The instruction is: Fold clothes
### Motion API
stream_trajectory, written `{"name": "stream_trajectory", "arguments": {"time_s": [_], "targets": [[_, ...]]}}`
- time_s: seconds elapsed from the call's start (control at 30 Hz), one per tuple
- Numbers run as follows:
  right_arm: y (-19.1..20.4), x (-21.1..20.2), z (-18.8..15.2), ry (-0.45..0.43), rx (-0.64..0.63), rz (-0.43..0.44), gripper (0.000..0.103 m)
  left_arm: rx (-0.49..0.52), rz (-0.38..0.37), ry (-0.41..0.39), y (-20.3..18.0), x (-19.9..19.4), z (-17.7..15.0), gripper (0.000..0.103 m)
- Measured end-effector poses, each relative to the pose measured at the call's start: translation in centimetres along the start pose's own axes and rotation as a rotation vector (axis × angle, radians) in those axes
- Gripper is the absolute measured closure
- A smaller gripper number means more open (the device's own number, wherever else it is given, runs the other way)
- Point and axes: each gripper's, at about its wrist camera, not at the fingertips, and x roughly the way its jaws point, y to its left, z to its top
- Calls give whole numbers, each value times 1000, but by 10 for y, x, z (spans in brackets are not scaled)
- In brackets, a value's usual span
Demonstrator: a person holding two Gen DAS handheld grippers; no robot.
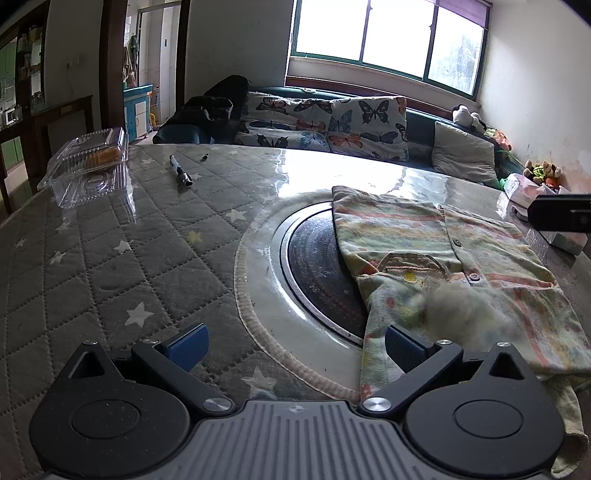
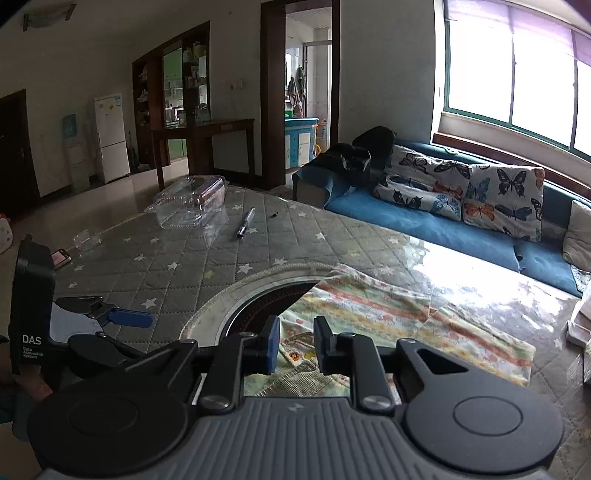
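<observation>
Left gripper [image 1: 295, 349] nearest, jaws spread wide, nothing between pads; right pad just over garment edge. Right gripper [image 2: 295, 345] jaws partly apart with narrow gap, hovering above garment, no cloth pinched (contact unclear). Striped pastel shirt [image 1: 461, 258] lies flat on table [image 1: 110, 258], partly covering round inset cooktop [image 1: 317, 266]. Beyond: pen [image 1: 181, 170], clear plastic container [image 1: 88, 166]. Farthest: sofa [image 2: 424, 221] with butterfly cushions [image 1: 332, 122], window [image 1: 388, 33].

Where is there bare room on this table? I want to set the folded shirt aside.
Free: the quilted cover between the pen, the clear plastic box and the round inset plate. Also the glossy strip between the shirt and the sofa-side edge. Crowded: the corner right of the shirt, with boxes, and the plate, half covered by the shirt.
</observation>
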Motion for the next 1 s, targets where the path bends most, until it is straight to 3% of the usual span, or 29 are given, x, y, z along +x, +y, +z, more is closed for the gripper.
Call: {"name": "stream_trajectory", "arguments": {"time_s": [0.23, 0.53, 0.8, 1.0], "targets": [[-26, -14, -10, 21, 9, -67, 77, 19, -11, -9, -9, 0, 5, 0], [-70, -33, -67, 154, 75, -185, 75, 69, -67, -13, -42, 4, 16, 0], [-88, -35, -114, 216, 178, -188, 75, 125, -109, 3, -77, 13, 18, 0], [-100, -34, -128, 242, 214, -192, 75, 163, -113, 22, -92, 21, 16, 0]]}}
